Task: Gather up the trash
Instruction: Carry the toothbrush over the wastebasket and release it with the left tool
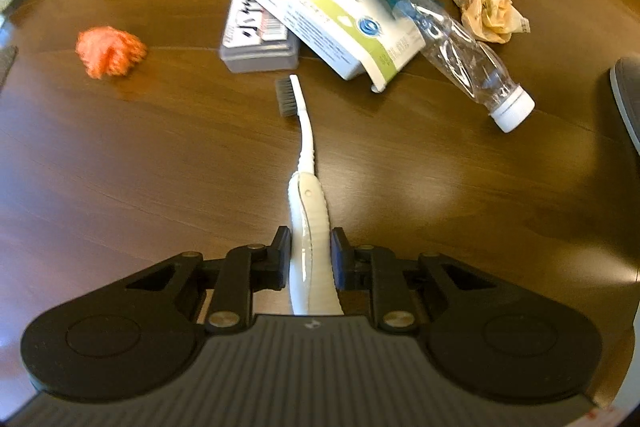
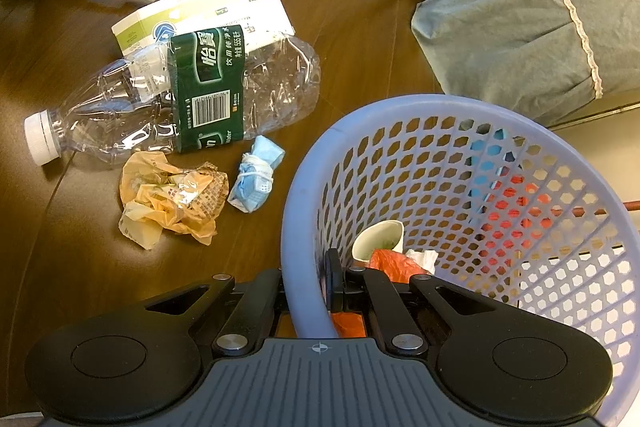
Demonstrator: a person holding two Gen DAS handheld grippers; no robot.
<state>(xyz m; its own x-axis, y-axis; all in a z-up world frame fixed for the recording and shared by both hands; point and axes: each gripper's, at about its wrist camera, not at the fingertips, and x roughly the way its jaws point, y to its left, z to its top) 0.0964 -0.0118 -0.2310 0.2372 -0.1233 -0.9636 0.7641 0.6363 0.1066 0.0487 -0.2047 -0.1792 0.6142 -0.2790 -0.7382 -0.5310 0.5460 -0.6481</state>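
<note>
Gripping one white plastic toothbrush (image 1: 307,187) by its handle above the brown wooden table (image 1: 120,167), your left gripper (image 1: 310,251) is nearly shut; your right gripper (image 2: 308,283) is clamped on one lilac perforated plastic basket's (image 2: 400,107) rim; one crushed clear bottle (image 2: 180,99), two cardboard boxes and three wads lie loose.

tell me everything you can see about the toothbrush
The toothbrush is white, plastic by the look of it, with a thick ribbed handle, a thin curved neck and a small head of dark grey bristles. The left gripper has its fingers closed on the handle, head pointing away toward the boxes. In the right wrist view it looks lifted off the brown table, blurred, though whether the head still touches the table can't be told.
</note>
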